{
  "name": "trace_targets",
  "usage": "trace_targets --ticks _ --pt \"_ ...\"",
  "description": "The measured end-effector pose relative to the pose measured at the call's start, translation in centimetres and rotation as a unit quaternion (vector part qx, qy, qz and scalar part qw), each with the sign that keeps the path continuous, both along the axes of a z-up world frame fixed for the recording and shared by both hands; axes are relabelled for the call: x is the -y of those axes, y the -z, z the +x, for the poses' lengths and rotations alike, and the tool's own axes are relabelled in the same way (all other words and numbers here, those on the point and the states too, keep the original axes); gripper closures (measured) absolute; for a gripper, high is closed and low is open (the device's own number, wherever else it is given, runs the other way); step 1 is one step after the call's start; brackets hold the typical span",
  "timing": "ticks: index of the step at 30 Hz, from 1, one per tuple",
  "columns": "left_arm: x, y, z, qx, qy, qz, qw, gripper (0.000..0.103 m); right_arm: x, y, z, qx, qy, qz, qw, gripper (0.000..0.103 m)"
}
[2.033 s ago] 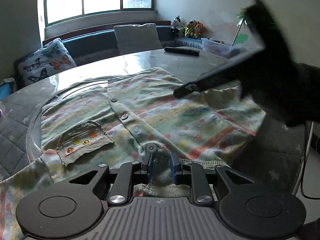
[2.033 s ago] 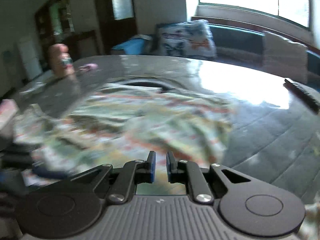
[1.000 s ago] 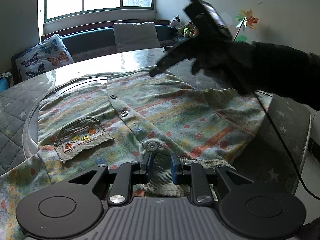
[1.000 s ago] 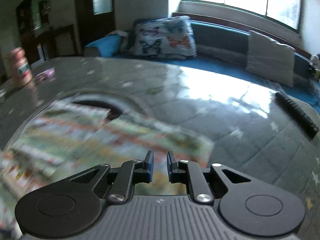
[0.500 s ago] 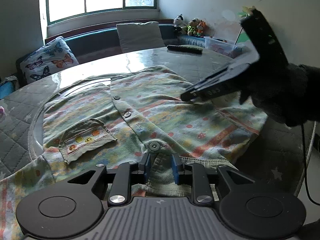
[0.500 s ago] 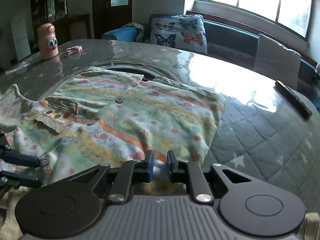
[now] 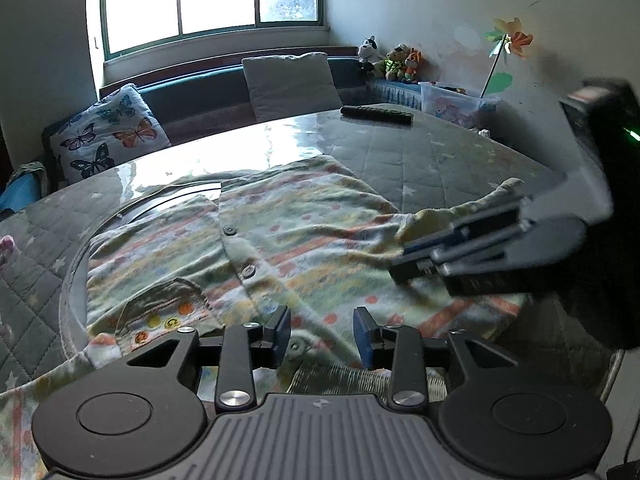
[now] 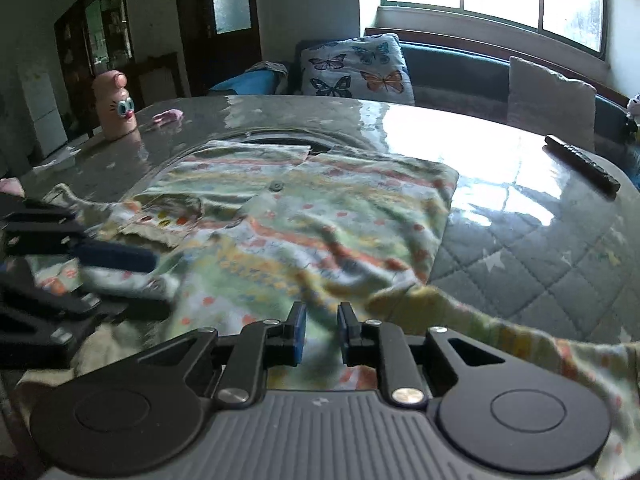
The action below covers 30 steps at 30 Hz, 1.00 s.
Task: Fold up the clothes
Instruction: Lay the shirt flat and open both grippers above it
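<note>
A pastel striped button shirt (image 7: 304, 240) with a small chest pocket (image 7: 168, 312) lies flat, front up, on the round table. My left gripper (image 7: 322, 332) hovers over the shirt's near edge by a button. Its jaws are opening and stand clear of the cloth. My right gripper (image 7: 416, 258) reaches in from the right, low over the bunched right sleeve (image 7: 444, 216). In the right wrist view the right gripper (image 8: 321, 332) is opening with a narrow gap, the shirt (image 8: 320, 216) lying under it. The left gripper (image 8: 116, 258) shows blurred at the left.
A black remote (image 7: 376, 114) lies at the table's far side. A pink figure-shaped bottle (image 8: 116, 106) stands at the far left edge. Quilted table cover (image 8: 520, 248) lies bare right of the shirt. A bench with a butterfly cushion (image 7: 108, 136) runs under the window.
My left jaws have spread apart off the shirt's near edge. The right gripper has swung down from above the shirt to the right sleeve, and its jaws have parted slightly.
</note>
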<state>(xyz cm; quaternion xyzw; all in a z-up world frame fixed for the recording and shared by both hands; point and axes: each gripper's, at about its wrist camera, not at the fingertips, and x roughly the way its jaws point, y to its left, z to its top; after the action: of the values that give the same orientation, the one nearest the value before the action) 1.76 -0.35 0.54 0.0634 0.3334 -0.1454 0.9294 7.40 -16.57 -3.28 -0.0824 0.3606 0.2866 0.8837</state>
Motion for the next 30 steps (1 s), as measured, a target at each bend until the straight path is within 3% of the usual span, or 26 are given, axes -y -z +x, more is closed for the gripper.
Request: trace_targets --ticks 9,19,25,30 --pt "1.2 0.3 1.0 -0.016 -0.007 -0.004 0.9998 0.063 1.7 -0.1 -4.5 0.01 -0.02 -0.005 1.0 0.079" --pt "3.0 1.2 0.9 -0.03 0.02 0.004 0.9993 0.063 5.4 -0.6 -7.3 -0.005 0.008 0.015 1.0 0.077" --pt "3.6 1.4 0.8 -0.032 0.029 0.007 0.9991 0.057 10.1 -1.7 -6.8 0.014 0.1 0.026 0.995 0.074" --pt "4.3 1.3 0.1 -0.023 0.041 0.011 0.9988 0.048 15.2 -1.3 -4.8 0.027 0.216 0.022 0.976 0.074"
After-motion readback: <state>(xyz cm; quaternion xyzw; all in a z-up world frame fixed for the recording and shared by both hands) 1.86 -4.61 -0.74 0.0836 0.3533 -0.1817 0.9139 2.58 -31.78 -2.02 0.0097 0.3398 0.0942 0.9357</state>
